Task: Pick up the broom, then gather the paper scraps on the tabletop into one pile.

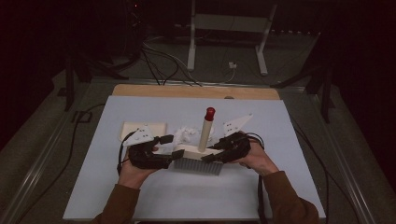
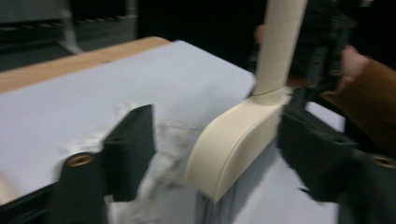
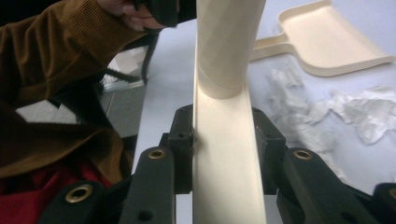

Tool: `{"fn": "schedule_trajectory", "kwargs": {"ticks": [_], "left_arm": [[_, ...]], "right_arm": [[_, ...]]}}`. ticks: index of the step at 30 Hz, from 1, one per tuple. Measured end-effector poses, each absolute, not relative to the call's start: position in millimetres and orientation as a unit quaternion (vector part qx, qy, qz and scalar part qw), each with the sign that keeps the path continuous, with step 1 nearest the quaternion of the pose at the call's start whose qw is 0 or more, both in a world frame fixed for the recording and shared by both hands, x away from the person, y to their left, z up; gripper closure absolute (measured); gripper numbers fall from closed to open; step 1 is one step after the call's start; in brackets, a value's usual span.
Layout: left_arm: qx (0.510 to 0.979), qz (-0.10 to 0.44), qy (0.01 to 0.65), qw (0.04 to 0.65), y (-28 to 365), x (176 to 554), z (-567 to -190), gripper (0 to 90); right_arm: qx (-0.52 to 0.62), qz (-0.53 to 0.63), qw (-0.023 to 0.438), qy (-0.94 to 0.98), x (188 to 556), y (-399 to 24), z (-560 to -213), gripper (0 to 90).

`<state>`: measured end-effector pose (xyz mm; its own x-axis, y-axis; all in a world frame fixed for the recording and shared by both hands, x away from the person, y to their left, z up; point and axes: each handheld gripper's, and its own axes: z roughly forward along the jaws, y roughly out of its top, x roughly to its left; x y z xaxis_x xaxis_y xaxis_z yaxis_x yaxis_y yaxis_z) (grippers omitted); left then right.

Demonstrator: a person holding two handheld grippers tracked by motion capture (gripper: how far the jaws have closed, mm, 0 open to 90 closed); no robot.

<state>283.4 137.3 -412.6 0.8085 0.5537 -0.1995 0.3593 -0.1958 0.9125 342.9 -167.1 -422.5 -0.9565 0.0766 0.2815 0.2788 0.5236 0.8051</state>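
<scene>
My right gripper (image 3: 223,140) is clamped on the cream back of the brush (image 1: 198,156), one jaw pressed to each side just below the upright handle (image 1: 206,131). My left gripper (image 2: 219,154) has its jaws parted around the brush's other end; in the left gripper view there is a gap between the near jaw and the brush, so I count it as released. No earlier frame to compare against.

The brush stands bristles-down on the worktop (image 1: 280,186), near the middle. The crumpled paper (image 1: 187,134) lies just behind it and the dustpan (image 1: 144,129) is farther to the left.

Risks, as I judge them:
- Brush now carried on one grip only, at one end of its back. Any downward push on the bristles could pivot it in the jaws and tip the handle.
- Left jaws flank the brush closely; moving off sideways could knock it askew.
- Paper is light and loose; a fast sweep would scatter it past the dustpan instead of into it.
- Dustpan is unheld and may slide when the paper is pushed against it.
</scene>
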Motion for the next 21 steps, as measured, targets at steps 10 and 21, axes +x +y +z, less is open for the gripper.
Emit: {"fn": "schedule_trajectory", "kwargs": {"ticks": [10, 21], "left_arm": [[0.745, 0.168, 0.36, 0.535, 160.6, 277.5, -410.2, 0.4], [0.718, 0.237, 0.408, 0.512, 195.2, 261.2, -423.4, 0.5]], "right_arm": [[-0.122, -0.48, 0.099, -0.863, 344.5, -161.5, -423.0, 67.3], [-0.171, -0.5, 0.08, -0.846, 344.6, -154.9, -425.8, 67.3]]}}
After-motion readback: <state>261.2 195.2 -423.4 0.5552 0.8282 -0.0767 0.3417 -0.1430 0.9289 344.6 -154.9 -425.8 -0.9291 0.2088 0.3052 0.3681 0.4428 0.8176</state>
